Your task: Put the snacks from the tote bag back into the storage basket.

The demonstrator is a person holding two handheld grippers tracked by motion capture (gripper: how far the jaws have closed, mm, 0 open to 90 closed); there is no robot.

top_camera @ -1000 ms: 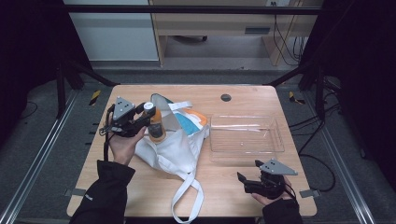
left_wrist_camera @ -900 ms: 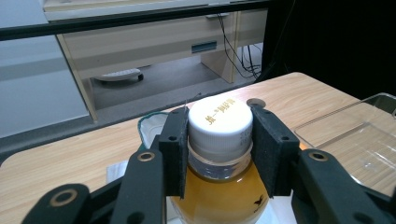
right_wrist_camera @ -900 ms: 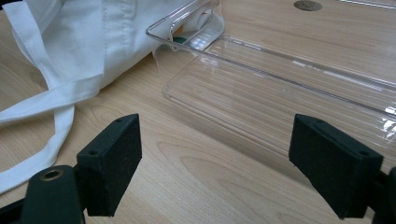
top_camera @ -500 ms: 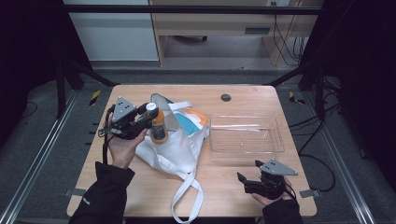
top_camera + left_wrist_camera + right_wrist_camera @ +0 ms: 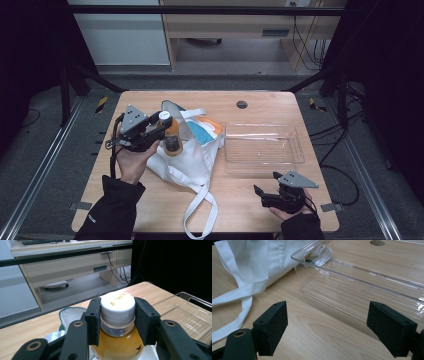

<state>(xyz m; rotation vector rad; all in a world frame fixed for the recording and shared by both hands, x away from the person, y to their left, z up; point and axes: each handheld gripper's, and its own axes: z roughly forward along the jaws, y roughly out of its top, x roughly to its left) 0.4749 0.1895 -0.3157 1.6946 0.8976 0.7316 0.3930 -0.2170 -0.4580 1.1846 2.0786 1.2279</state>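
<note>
While the left gripper (image 5: 161, 125) stayed clamped on the juice bottle (image 5: 171, 140), lifting it slightly from the white bag (image 5: 192, 160), the right gripper (image 5: 265, 194) rested open-jawed, clear tray (image 5: 295, 155) next.

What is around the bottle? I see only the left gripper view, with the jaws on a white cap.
Observer: The bottle hangs above a white cloth bag on the table.
Operator: Is the other gripper busy?
Observer: No, the right gripper rests near the table's front edge with jaws wide open and nothing between them.
Operator: Is the clear tray free?
Observer: Yes, nothing lies inside it; it stands right of the bag.
</note>
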